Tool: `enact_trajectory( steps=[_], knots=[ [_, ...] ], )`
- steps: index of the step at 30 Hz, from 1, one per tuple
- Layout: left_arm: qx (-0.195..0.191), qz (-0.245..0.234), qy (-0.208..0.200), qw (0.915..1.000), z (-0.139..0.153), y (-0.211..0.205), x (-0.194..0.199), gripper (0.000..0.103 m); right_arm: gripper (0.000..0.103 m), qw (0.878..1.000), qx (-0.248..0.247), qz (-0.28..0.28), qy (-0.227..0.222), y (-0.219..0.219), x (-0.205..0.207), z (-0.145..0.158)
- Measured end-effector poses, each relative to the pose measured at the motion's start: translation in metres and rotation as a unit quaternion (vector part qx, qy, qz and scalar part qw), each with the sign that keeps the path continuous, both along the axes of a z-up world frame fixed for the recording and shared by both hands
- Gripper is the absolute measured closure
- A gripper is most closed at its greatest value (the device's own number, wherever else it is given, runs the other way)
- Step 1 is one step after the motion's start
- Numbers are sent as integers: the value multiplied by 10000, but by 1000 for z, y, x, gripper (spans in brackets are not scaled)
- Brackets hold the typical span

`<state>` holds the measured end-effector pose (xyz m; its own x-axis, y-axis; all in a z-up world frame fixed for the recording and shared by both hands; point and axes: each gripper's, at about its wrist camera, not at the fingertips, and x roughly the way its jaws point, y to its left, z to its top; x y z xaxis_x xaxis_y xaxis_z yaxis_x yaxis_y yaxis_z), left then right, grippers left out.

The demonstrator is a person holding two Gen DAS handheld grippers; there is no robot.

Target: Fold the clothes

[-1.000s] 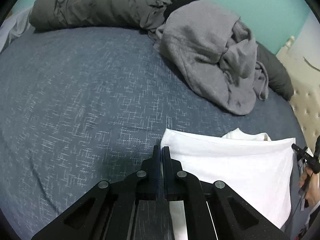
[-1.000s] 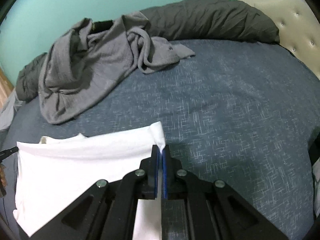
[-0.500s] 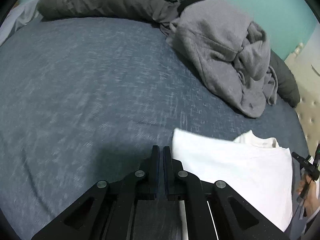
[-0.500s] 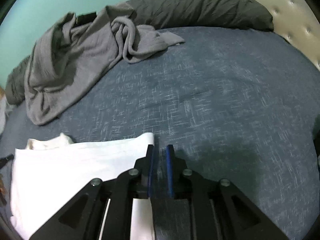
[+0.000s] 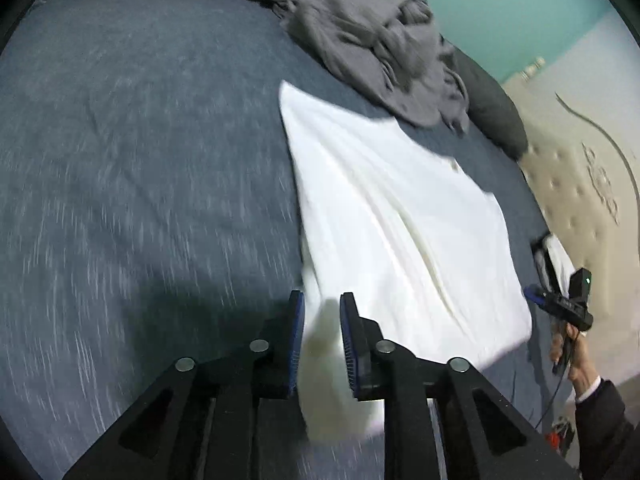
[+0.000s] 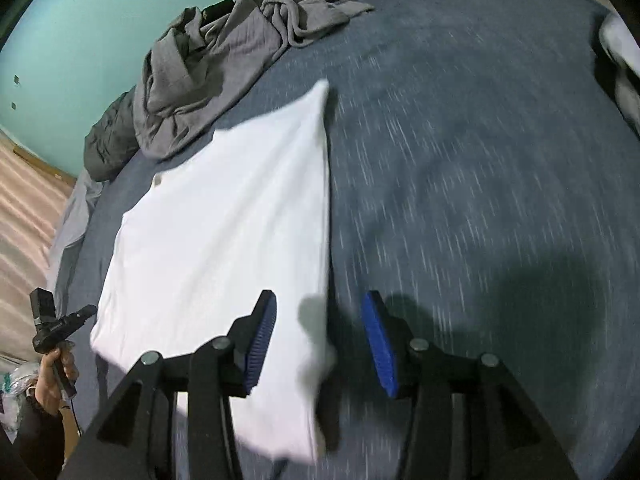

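Your left gripper (image 5: 322, 332) has its 2 blue pads apart with nothing in them, and it hangs over the near edge of the white shirt (image 5: 400, 216). Your right gripper (image 6: 320, 338) is spread even wider, also holding nothing, over the shirt's near right edge. The white shirt (image 6: 224, 232) lies flat on the blue bedspread (image 5: 140, 160), folded into a long shape with a few soft wrinkles. The pictures are blurry, so small things on it are hard to tell. Past the far end of the shirt sits a bunched-up gray sweatshirt (image 6: 224, 60), touching or nearly touching the shirt's far edge. Behind that lies a dark gray pillow (image 5: 492, 112) by the teal wall (image 6: 80, 32). A tufted cream headboard (image 5: 580, 200) stands at the side. Your hand (image 5: 572, 356) shows at the edge, gripping a handle.
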<state>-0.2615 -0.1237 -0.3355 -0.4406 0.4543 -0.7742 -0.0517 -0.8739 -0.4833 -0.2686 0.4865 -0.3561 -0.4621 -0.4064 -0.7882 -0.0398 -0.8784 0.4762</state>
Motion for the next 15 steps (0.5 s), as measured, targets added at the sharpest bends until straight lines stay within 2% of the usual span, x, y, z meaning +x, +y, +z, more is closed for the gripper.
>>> enact_trajectory(
  steps=[7,9,15],
  knots=[
    [198,133,-24,9997,6,-7,43,71,57,9996,-259,73,-102,-4,43,-10],
    [144,126,0,9998,7,-5,47,65,57,9997,-208,119,-85,-8,48,-8],
    [-210,-65,49,9997,5,11,50,67,57,9997,-31,211,-138,-24,54,-8]
  ],
)
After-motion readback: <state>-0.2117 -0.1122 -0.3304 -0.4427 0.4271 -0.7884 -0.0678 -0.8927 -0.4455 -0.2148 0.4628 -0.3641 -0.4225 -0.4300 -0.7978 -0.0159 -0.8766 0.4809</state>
